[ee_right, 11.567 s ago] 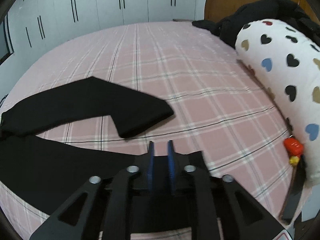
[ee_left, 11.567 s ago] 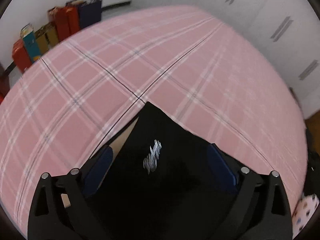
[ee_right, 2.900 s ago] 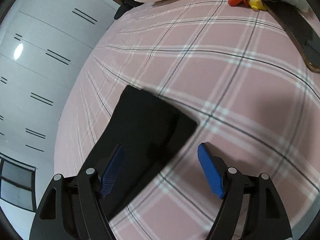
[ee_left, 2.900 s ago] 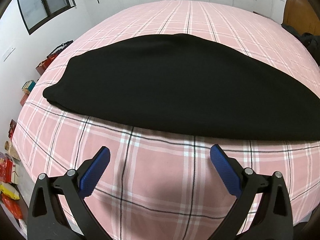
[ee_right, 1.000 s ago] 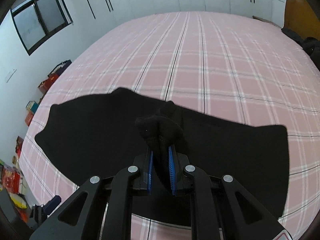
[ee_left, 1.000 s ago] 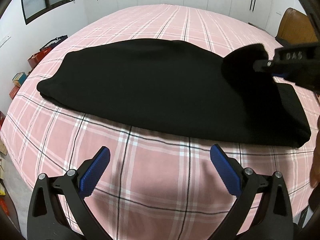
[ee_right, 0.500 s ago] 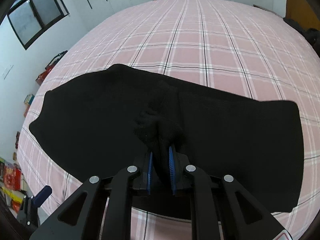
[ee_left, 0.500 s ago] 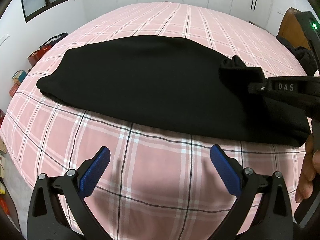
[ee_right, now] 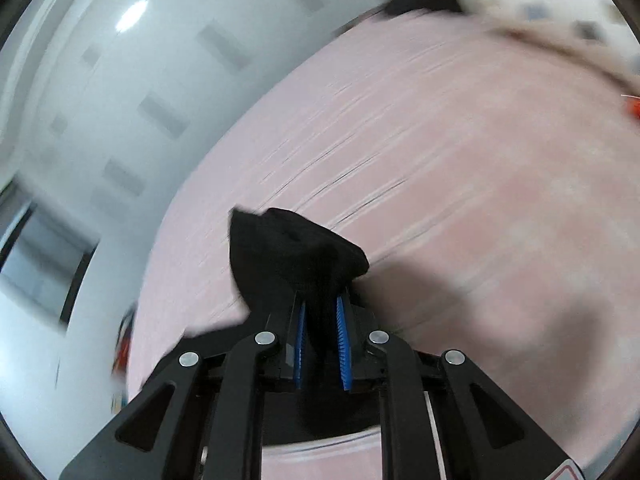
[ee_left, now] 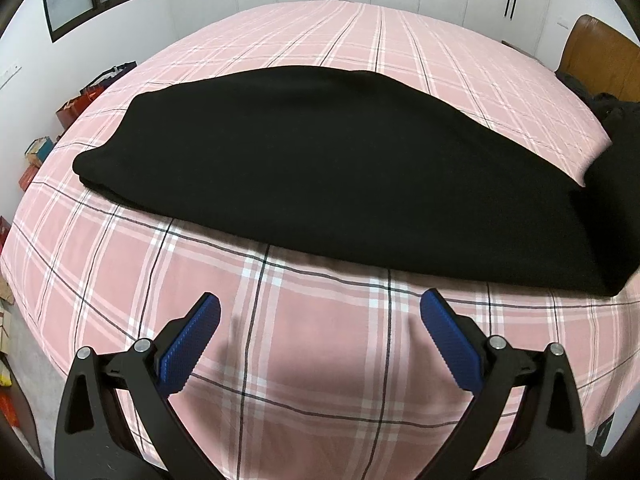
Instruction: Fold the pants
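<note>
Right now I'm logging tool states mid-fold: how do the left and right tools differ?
The left tool stands wide open and empty over bare bedsheet; the right tool is shut on a bunch of the black pants. The left view is sharp, the right smeared. Both have blue pads on black frames.

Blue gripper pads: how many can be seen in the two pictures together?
4. Two on the left gripper, wide apart above the pink bed sheet: pads. Two on the right gripper, pressed on black pants fabric: pads.
</note>
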Demonstrator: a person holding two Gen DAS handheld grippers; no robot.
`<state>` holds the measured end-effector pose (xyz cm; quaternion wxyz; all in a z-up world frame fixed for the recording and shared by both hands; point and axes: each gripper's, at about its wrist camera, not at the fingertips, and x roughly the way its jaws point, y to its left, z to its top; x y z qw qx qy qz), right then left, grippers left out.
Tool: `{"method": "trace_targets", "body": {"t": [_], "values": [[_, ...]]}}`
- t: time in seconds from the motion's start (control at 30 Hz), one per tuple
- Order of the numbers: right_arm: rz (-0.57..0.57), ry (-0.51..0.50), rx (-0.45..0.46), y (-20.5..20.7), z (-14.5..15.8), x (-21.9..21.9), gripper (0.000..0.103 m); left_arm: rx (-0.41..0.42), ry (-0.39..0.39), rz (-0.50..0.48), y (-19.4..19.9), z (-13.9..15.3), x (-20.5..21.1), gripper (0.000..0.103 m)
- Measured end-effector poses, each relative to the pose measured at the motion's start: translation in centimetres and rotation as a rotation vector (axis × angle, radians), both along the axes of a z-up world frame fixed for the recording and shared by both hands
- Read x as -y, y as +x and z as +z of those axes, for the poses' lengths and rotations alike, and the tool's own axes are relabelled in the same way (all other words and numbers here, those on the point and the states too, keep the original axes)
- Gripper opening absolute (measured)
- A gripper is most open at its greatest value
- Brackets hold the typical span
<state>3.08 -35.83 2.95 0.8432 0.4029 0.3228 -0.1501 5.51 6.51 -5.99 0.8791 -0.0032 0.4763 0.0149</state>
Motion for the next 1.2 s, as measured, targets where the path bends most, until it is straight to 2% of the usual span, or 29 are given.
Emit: {"method": "trace_targets", "body": {"t": [0.1, 0.27, 0.3, 0.37, 0.43, 0.47, 0.53, 0.6, 0.67, 0.73, 0.8, 0.87, 0.93, 1.0, 1.03, 1.07, 1.1, 1.17, 1.2], "values": [[-0.140, -0.036, -0.087, -3.9, -2.5, 6.0, 0.013, 0.000, 0.022, -0.019, 0.0, -0.1, 0.6, 0.098], [-0.198, 0.019, -0.181, -6.0, -7.8, 11.0, 0.012, -0.018, 0.042, -0.032, -0.2, -0.3, 1.3, 0.098], [-0.210, 0.035, -0.197, -6.1, -8.4, 11.6, 0.015, -0.022, 0.052, -0.033, -0.2, -0.4, 1.4, 0.098], [-0.236, 0.091, -0.199, -7.2, -9.4, 12.3, 0.024, -0.025, 0.064, -0.031, -0.1, -0.5, 1.4, 0.098], [-0.236, 0.148, -0.147, -8.1, -9.6, 12.1, 0.047, -0.027, 0.063, -0.027, -0.1, -0.5, 1.4, 0.098], [-0.244, 0.165, -0.116, -8.8, -9.5, 11.8, 0.064, -0.029, 0.062, -0.024, 0.0, -0.5, 1.3, 0.098], [-0.235, 0.179, -0.056, -9.6, -9.4, 10.9, 0.067, -0.034, 0.059, -0.022, 0.2, -0.6, 1.3, 0.098], [-0.211, 0.208, -0.049, -9.5, -9.6, 10.3, 0.067, -0.031, 0.065, -0.025, 0.2, -0.6, 1.4, 0.098], [-0.214, 0.228, -0.071, -9.0, -10.3, 9.8, 0.068, -0.029, 0.069, -0.028, 0.2, -0.5, 1.5, 0.098], [-0.233, 0.252, -0.112, -8.1, -11.5, 9.9, 0.076, -0.032, 0.073, -0.028, 0.2, -0.6, 1.5, 0.098], [-0.241, 0.272, -0.129, -6.4, -12.3, 10.4, 0.076, -0.031, 0.074, -0.026, 0.2, -0.6, 1.5, 0.098], [-0.211, 0.256, -0.109, -4.0, -11.5, 11.1, 0.073, -0.029, 0.075, -0.027, 0.1, -0.5, 1.6, 0.098], [-0.139, 0.258, -0.033, -2.3, -9.9, 11.6, 0.014, -0.027, 0.076, -0.029, 0.0, -0.5, 1.6, 0.098], [-0.106, 0.190, 0.093, -2.3, -6.3, 11.7, 0.014, -0.030, 0.076, -0.024, 0.0, -0.6, 1.6, 0.098], [-0.093, 0.118, 0.113, -2.5, -5.5, 11.8, 0.013, -0.030, 0.073, -0.023, 0.0, -0.6, 1.5, 0.098], [-0.094, 0.064, 0.064, -2.4, -5.9, 12.1, 0.013, -0.031, 0.070, -0.020, 0.1, -0.6, 1.4, 0.098], [-0.096, 0.057, -0.026, -2.1, -7.7, 12.8, 0.015, -0.031, 0.068, -0.020, 0.2, -0.6, 1.3, 0.098], [-0.097, 0.196, -0.202, -1.9, -13.1, 14.1, 0.015, -0.034, 0.066, -0.027, 0.3, -0.6, 1.3, 0.098], [-0.120, 0.218, -0.141, -2.9, -13.3, 14.1, 0.015, -0.034, 0.069, -0.036, 0.3, -0.6, 1.4, 0.098]]}}
